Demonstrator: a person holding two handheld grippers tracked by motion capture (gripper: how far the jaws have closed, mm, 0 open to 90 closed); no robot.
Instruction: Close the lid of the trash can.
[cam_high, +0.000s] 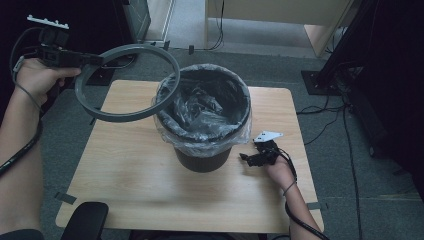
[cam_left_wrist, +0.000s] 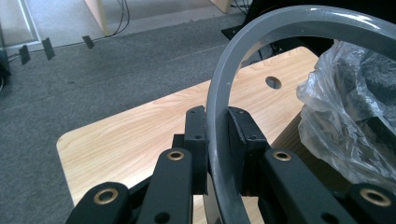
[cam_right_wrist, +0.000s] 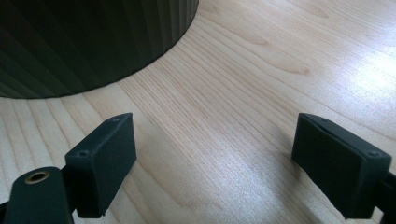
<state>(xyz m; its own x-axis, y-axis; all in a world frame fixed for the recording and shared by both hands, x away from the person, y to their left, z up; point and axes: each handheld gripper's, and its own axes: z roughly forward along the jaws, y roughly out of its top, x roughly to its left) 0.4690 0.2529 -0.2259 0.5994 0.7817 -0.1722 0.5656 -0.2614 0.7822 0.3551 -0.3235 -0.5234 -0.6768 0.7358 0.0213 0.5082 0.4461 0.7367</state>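
A grey plastic ring (cam_high: 127, 82) hangs in the air over the table's far left corner, its right side overlapping the bin's rim. My left gripper (cam_high: 87, 61) is shut on the ring's left edge; in the left gripper view the ring (cam_left_wrist: 219, 116) is pinched between both black pads (cam_left_wrist: 195, 135). A dark bin (cam_high: 204, 117) lined with a crumpled clear bag (cam_left_wrist: 348, 121) stands mid-table. My right gripper (cam_high: 246, 157) rests low on the table just right of the bin's base, open, with bare wood between its pads (cam_right_wrist: 105, 163) and the bin wall (cam_right_wrist: 84, 42) ahead.
The wooden table (cam_high: 135, 170) has a small hole (cam_left_wrist: 273, 82) near its far edge. Grey carpet surrounds it, with cables (cam_high: 325, 125) and a dark stand base (cam_high: 320, 82) at the right. A black chair part (cam_high: 86, 220) pokes in at the front left.
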